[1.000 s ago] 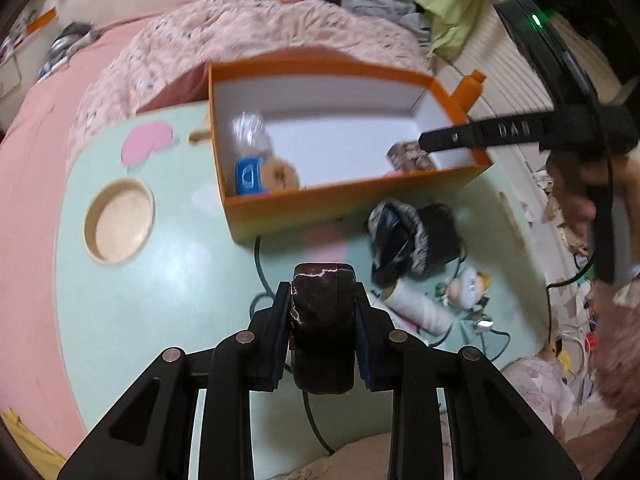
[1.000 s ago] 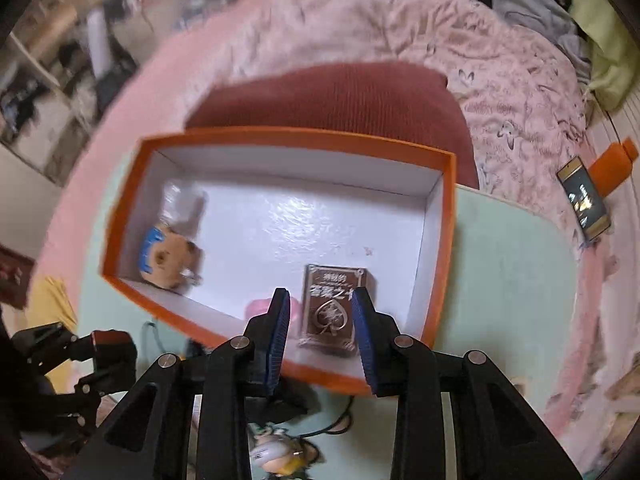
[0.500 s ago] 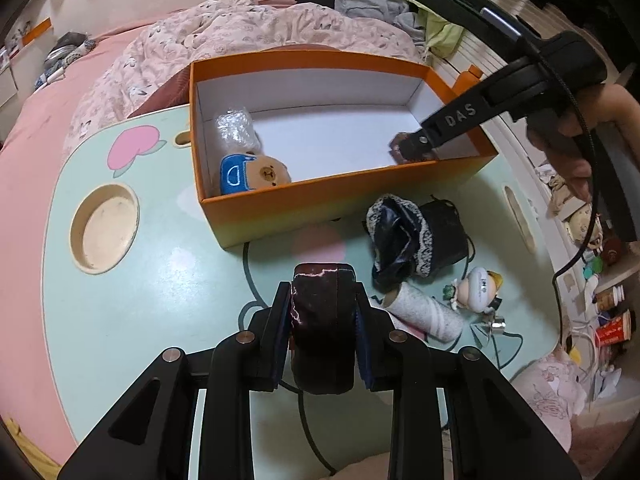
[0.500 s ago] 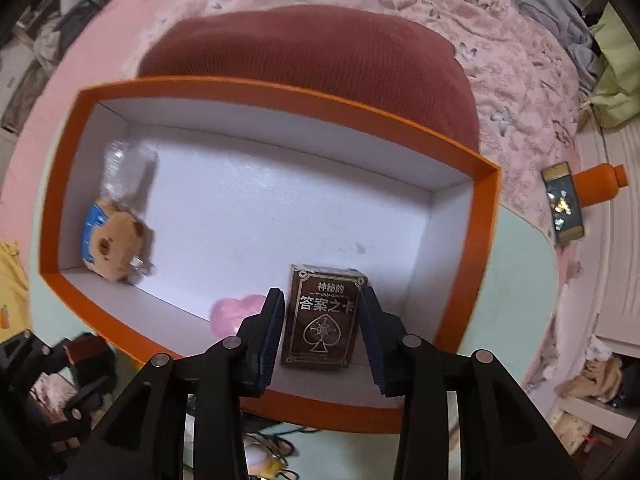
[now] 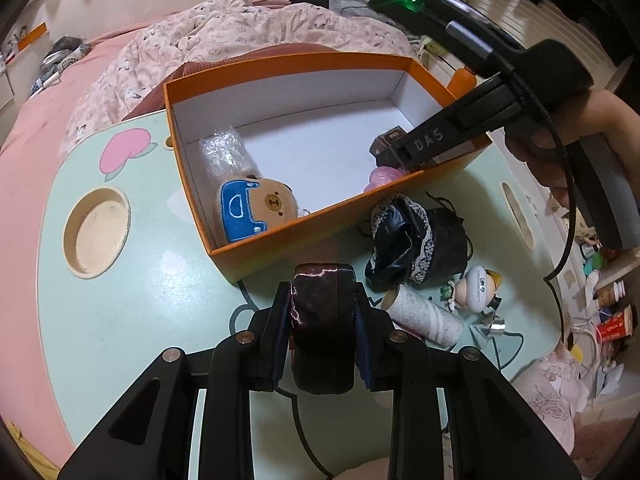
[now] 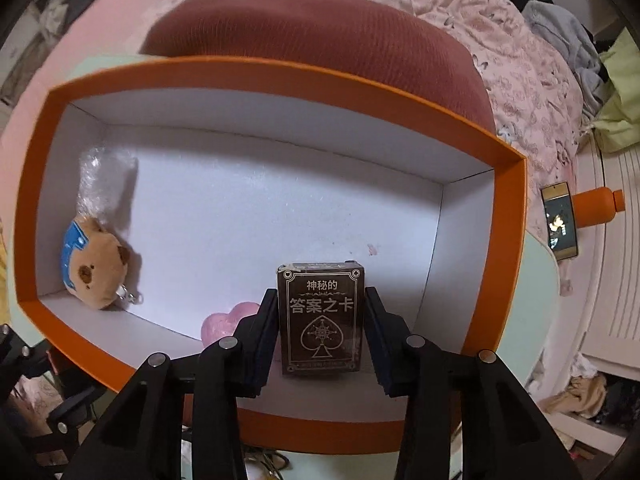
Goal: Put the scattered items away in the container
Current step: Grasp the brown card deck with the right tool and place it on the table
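An orange box (image 5: 264, 246) with a white inside (image 6: 260, 208) stands on the pale green table (image 5: 120, 320). In it lie a bear plush (image 5: 256, 210) (image 6: 96, 268), a bubble-wrap bundle (image 5: 226, 156) and a pink heart (image 6: 222, 326). My left gripper (image 5: 323, 316) is shut on a dark marbled case (image 5: 324, 332), held above the table in front of the box. My right gripper (image 6: 322, 312) reaches into the box's right end; its jaws stand slightly apart on either side of a dark card deck (image 6: 322, 316) that rests on the box floor.
On the table right of my left gripper lie a black lace pouch (image 5: 416, 240), a white roll (image 5: 420, 314), a small duck figure (image 5: 478, 288) and cables. A round cup hole (image 5: 98, 232) is at the left. A bed with pink bedding (image 6: 520, 60) lies behind the box.
The right gripper has lowered the card deck to the box floor and its jaws have parted from it. The left gripper with the case has moved closer to the box.
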A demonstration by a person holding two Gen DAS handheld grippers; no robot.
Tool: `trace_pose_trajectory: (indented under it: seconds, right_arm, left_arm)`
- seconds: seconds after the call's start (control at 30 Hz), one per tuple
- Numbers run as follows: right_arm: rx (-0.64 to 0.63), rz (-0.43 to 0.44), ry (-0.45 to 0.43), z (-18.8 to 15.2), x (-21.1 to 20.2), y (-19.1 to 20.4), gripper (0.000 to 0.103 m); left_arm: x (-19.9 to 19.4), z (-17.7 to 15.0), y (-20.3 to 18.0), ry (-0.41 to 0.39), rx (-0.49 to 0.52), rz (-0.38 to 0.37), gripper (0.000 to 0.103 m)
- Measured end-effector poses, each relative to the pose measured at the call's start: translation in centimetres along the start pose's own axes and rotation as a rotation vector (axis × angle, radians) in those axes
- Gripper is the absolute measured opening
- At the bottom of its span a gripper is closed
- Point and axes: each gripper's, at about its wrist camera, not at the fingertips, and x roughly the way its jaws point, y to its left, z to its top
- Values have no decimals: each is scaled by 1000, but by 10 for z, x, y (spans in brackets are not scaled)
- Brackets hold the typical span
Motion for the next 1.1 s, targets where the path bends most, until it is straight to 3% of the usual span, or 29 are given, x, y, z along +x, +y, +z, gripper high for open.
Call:
trace_pose_trajectory:
  seconds: [0.2, 0.4, 0.6, 0.8, 0.87, 0.97, 1.1]
  right_arm:
    - [104, 161, -173, -8, -49, -13, 40]
    - [119, 285, -359, -51, -105, -6, 40]
    - [105, 374, -367, -94, -99, 9, 40]
    - [133, 334, -363, -119, -60, 14, 40]
    - [138, 326, -361, -123, -52, 15, 40]
    - [147, 284, -374, -130, -45, 18, 40]
    - [182, 310, -378, -135, -39, 11, 41]
  left_arm:
    - [1, 0, 1, 2, -20, -21, 29]
    - [0, 2, 4, 1, -63, -69, 29]
    - [-6, 4, 10, 10, -129, -107, 38]
    - [-40, 28, 12, -42, -79, -118, 38]
    - [-48, 44, 12, -65, -66, -48, 38]
    - [-35, 66, 14, -12, -36, 79, 38]
    - [-13, 76, 31, 39, -80, 59, 38]
